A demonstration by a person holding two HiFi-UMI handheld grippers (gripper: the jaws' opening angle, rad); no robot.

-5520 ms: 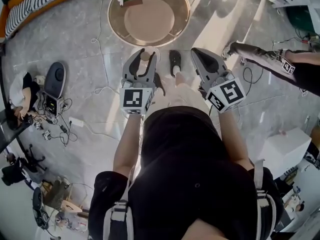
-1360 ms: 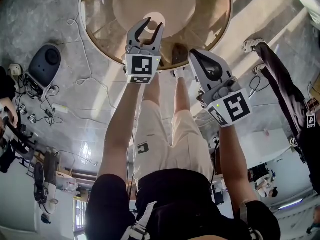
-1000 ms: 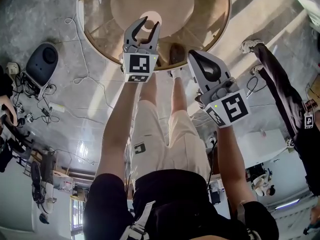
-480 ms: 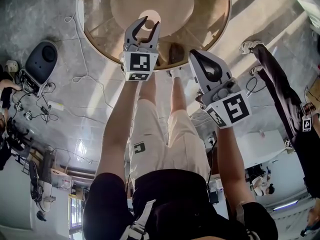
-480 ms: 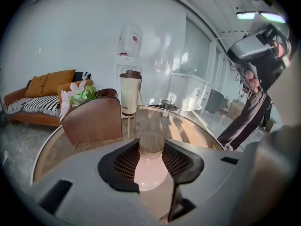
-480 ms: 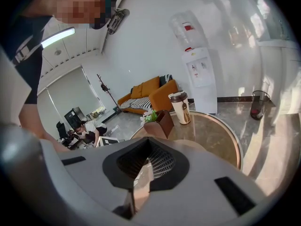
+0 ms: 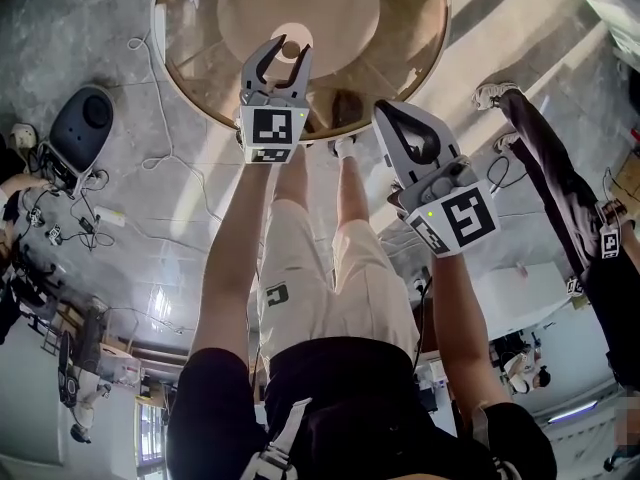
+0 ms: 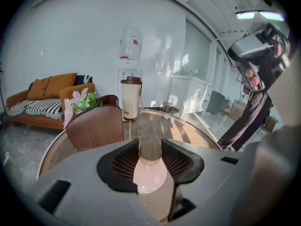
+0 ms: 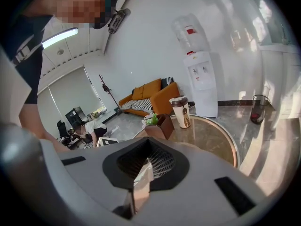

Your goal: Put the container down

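The container is a small pale pink bottle with a cork top. My left gripper is shut on it and holds it out over the near part of the round glass table. In the left gripper view the pink body of the container sits between the dark pads of the left gripper, with the glass top beyond. My right gripper hangs shut and empty at the table's near edge, right of the left one. In its own view the right gripper has its jaws together.
On the table stand a tall cream cup with a brown lid and a brown box with flowers. A person's dark-trousered leg is at the right. A black round device and cables lie on the floor at the left.
Since 5.5 s ago I have walked up to the table. The left gripper with the container now reaches over the glass top. In the last second it drifted slightly left.
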